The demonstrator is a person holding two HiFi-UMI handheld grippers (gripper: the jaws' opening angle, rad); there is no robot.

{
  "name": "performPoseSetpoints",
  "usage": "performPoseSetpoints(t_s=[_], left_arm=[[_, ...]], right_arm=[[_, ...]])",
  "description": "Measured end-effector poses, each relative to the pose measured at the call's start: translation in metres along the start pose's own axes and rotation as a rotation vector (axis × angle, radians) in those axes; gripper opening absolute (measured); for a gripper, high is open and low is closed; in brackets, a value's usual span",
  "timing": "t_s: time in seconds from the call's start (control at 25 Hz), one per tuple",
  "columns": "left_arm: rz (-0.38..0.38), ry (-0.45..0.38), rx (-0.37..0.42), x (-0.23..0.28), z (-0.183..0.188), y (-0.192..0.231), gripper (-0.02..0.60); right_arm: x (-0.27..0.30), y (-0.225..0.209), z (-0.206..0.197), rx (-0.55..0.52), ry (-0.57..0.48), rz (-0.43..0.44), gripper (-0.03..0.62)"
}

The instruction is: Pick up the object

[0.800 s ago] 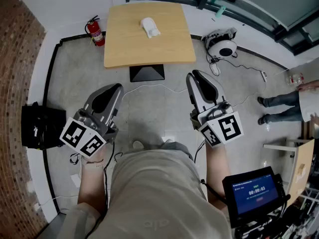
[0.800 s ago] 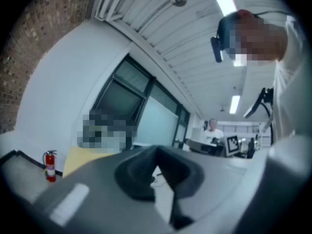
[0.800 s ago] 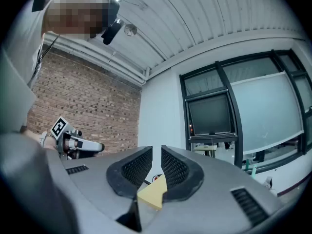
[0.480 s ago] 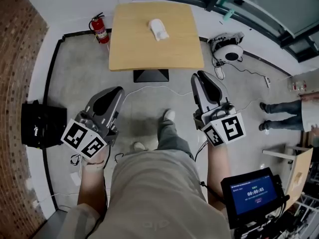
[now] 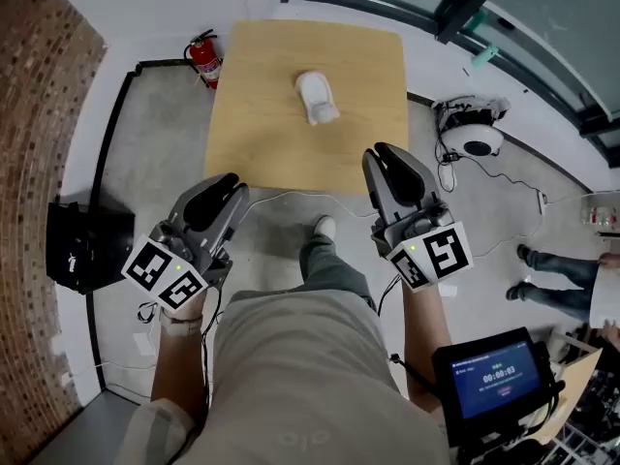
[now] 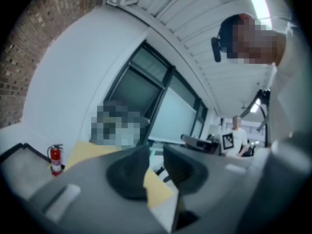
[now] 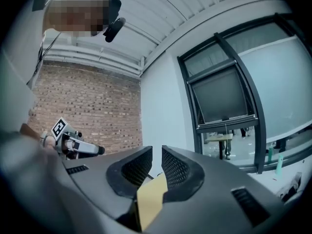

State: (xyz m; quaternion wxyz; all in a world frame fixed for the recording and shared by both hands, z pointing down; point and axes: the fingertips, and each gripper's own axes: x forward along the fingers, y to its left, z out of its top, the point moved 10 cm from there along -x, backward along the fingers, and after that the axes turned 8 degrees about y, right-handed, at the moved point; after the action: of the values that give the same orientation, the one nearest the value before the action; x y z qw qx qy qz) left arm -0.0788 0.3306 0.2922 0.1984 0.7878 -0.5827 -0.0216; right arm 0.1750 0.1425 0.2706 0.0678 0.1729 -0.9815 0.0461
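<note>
Item: two hand-held tools, both carried low in front of the person's body, forearms bent and reaching forward, marker cubes toward the person and jaw ends toward the surface (image 5: pixel 262 114). Left tool (image 5: pixel 225 190): angled up and to the right, its tip at the near left corner of the surface; jaws a narrow slit apart, with nothing between them. Right tool (image 5: pixel 386 155): angled up and slightly left, its tip showing against the near right part of the surface; jaws likewise a narrow slit apart and empty. Task item: white object (image 5: pixel 317 98), a small lumpy oblong lying on the surface, about midway across and toward the far half, untouched. It sits well apart from both tools, beyond their tips and between their lines. Also present: red fire extinguisher (image 5: pixel 205 59), on the floor by the far left corner of the surface.
</note>
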Motion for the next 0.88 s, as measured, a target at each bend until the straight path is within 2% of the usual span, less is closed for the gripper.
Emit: performPoseSetpoints(t_s=[0.12, 0.24, 0.44, 0.56, 0.68, 0.8, 0.88], left_arm=[[0.007, 0.009, -0.004, 0.047, 0.019, 0.011, 0.086], [0.007, 0.075, 0.012, 0.089, 0.033, 0.025, 0.106], [-0.027, 0.266, 0.093, 0.15, 0.038, 0.071, 0.17], [-0.109, 0.408, 0.154, 0.192, 0.034, 0.107, 0.244], [-0.179, 0.528, 0.208, 0.238, 0.03, 0.14, 0.285], [-0.224, 0.631, 0.293, 0.291, 0.024, 0.17, 0.336], [-0.244, 0.702, 0.342, 0.323, 0.017, 0.189, 0.348]], right_arm=[[0.022, -0.048, 0.009, -0.006, 0.021, 0.033, 0.055], [0.039, -0.09, 0.018, -0.001, 0.037, 0.019, 0.055], [0.055, -0.123, 0.022, 0.014, 0.081, -0.038, 0.055], [0.061, -0.127, 0.018, 0.009, 0.119, -0.095, 0.055], [0.065, -0.13, 0.015, 0.012, 0.156, -0.14, 0.055], [0.072, -0.136, 0.01, 0.021, 0.206, -0.171, 0.055], [0.08, -0.138, 0.006, 0.022, 0.236, -0.185, 0.056]])
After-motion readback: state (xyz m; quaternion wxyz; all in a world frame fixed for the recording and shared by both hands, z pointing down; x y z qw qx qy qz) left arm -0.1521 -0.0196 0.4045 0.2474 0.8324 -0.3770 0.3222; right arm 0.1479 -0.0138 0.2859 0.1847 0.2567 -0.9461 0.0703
